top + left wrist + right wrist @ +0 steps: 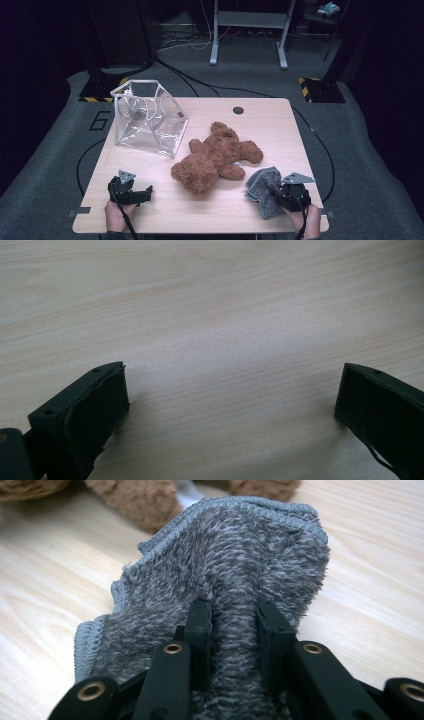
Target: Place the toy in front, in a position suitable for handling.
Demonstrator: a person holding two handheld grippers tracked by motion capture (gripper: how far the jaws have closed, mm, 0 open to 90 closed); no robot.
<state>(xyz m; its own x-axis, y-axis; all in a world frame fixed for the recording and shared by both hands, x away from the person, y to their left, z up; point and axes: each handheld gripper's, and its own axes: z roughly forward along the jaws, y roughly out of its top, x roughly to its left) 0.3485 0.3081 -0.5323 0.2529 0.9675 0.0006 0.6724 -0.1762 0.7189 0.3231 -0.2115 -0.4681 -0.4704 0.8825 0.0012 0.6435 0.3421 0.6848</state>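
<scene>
Between the right gripper (233, 611) jaws, a pinched grey cloth (220, 565) fold.

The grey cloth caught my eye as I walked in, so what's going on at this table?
A person works with two hand-held tongs. The right tongs are shut on a bunched fold of the grey cloth near the table's front right corner, beside the brown teddy bear lying mid-table. The left tongs stand open over bare wood at front left, holding nothing. A clear plastic bag stands open at back left, with nothing inside.
</scene>
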